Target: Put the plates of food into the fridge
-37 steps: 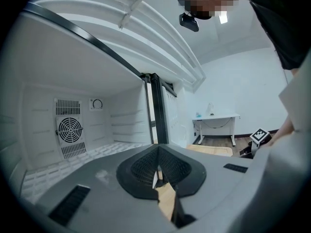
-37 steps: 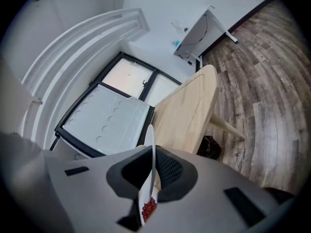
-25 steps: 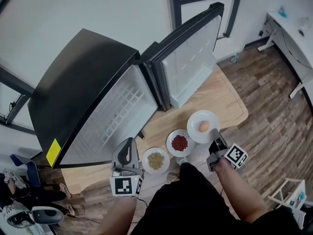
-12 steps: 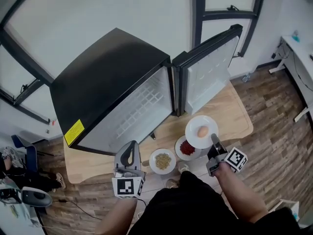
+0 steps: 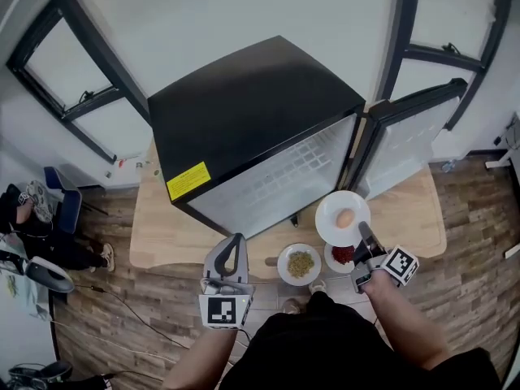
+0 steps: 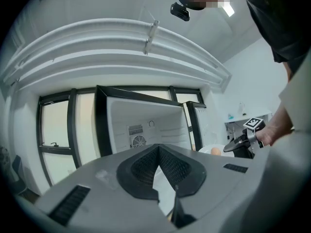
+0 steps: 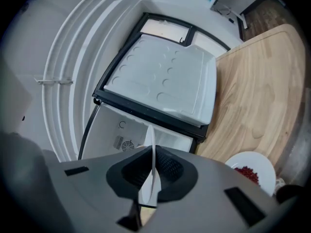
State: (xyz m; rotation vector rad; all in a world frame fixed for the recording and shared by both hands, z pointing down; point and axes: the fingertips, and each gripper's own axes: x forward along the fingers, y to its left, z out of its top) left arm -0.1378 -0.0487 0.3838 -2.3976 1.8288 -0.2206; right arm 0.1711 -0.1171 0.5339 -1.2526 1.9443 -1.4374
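Egg plate [image 5: 328,215] edge-on in right tool [image 7: 148,176]

In the head view, the egg plate [image 5: 326,214] covers part of the red-food plate [image 5: 333,266]. The fridge [image 5: 252,112] interior is hidden.

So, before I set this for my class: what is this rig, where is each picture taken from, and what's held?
No robot: a person holds a hand-held gripper in each hand. The head view looks down from a camera on their head; the other two views ride on the grippers, looking along their jaws. The right hand-held gripper is clamped on the rim of a plate with an egg. The left hand-held gripper is shut and empty. Two more plates, red food and yellowish grains, lie on the wooden board before the open fridge.
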